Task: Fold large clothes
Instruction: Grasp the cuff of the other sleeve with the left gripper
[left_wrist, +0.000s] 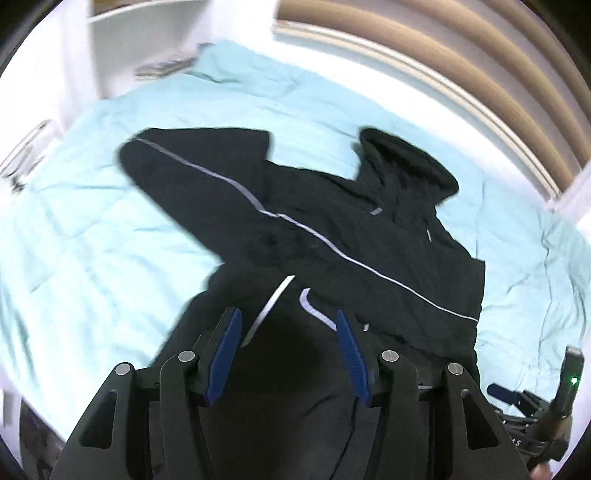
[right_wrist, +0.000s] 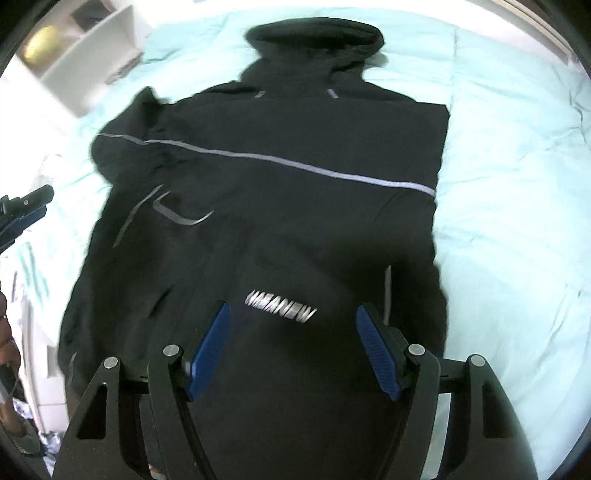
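On pale-blue bedding, black jacket

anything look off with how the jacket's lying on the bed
Mostly tidy. The black jacket lies flat on the light blue bedding, but one sleeve sticks out sideways, unfolded, while the opposite edge looks straight and tucked in.

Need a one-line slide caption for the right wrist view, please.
Right tool open and empty above a black hooded jacket spread on a light blue bedsheet.
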